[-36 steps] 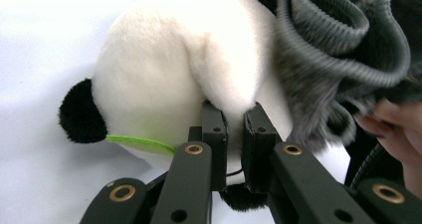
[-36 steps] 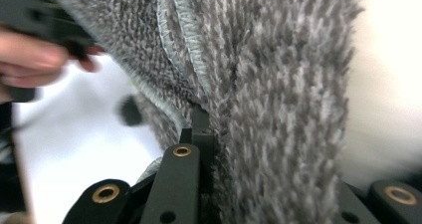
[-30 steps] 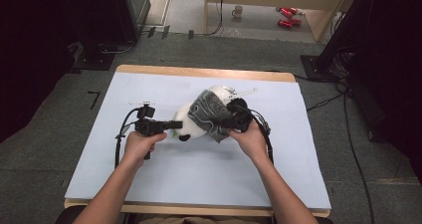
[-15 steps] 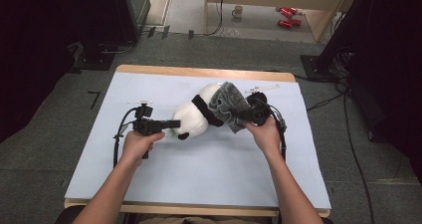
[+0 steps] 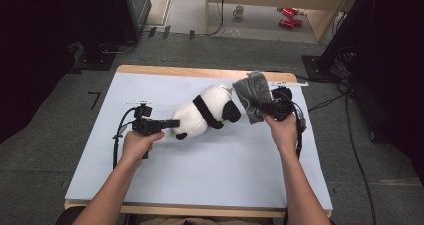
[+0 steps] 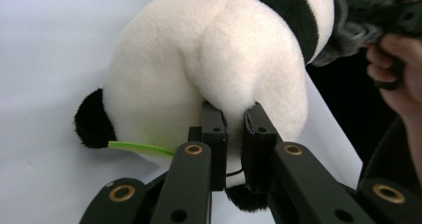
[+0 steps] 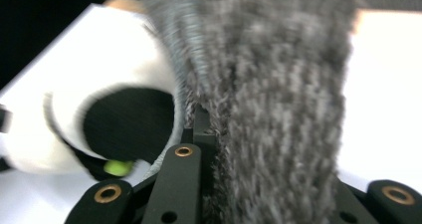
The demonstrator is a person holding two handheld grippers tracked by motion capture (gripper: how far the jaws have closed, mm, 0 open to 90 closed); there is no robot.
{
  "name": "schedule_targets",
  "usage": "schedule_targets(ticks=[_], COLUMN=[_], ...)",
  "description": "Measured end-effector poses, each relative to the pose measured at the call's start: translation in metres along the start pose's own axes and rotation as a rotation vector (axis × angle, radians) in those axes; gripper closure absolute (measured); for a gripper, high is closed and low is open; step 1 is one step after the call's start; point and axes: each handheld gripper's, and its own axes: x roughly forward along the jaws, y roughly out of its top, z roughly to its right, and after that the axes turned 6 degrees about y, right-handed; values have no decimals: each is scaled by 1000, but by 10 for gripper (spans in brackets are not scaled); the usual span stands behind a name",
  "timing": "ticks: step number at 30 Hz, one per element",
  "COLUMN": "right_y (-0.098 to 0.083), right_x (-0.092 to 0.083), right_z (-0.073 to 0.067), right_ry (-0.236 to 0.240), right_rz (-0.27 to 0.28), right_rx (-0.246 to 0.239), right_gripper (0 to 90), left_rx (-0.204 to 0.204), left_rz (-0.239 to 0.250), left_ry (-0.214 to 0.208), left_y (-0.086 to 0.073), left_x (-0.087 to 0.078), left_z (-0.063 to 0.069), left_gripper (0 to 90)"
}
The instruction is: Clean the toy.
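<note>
Now a plush panda (image 5: 207, 112) is lying on its side on the pale blue table (image 5: 210, 175), a little behind the middle, with its black-banded body stretched from left to right. The left gripper (image 5: 171, 123) is lying level at the toy's left end, and in the left gripper view its jaws are standing nearly closed, pinching a fold of the white fur at the panda's rump; a black paw and a thin green strip (image 6: 139, 148) are showing just beside them. The left hand (image 5: 137, 144) is wrapping around the gripper's handle.

Near the back right corner of the table, the right gripper (image 5: 261, 107) is gripping a grey knitted cloth (image 5: 252, 97), which is hanging up and off the table surface just beside the panda's head. In the right gripper view the jaws are closed tight on the grey knit, which is blurring across most of the frame, with the panda's white head and a black patch showing to the left. The right hand (image 5: 282, 130) is holding that gripper from below.
</note>
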Motion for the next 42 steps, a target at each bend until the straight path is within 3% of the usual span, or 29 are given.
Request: schedule_targets(ticks=[4, 8, 13, 18, 22, 25, 27, 29, 33, 35, 37, 42], right_y=[9, 12, 6, -9, -24, -32, -35, -35, -30, -27, -24, -19], right_x=[-10, -3, 24, 51, 74, 86, 91, 92, 84, 78, 72, 61], right_z=[-20, -49, -94, -130, -150, -147, -138, -125, -108, -98, -85, -72], right_ry=[62, 149, 263, 372, 402, 371, 329, 338, 286, 227, 229, 209], right_rz=[33, 20, -42, -116, -184, -215, -226, -225, -210, -201, -185, -170], right_rx=[-30, -79, -154, -188, -228, -230, -220, -184, -179, -177, -149, -145], right_gripper=[786, 786, 786, 786, 786, 786, 785, 785, 782, 783, 784, 783], left_rx=[7, 8, 7, 13, 13, 23, 32, 40, 53, 64, 71, 99], left_rz=[4, 12, 11, 9, 5, 1, -8, -13, -15, -17, -16, -18], left_ry=[6, 9, 11, 16, 14, 14, 22, 29, 50, 56, 60, 79], left_y=[3, 4, 4, 4, 4, 4, 3, 3, 4, 4, 5, 6], left_x=[0, 0, 1, 1, 1, 1, 2, 3, 2, 1, 1, 1], left_z=[0, 0, 2, 2, 4, 5, 6, 5, 5, 4, 5, 7], left_gripper=[831, 832, 831, 830, 829, 829, 829, 829, 829, 829, 829, 829])
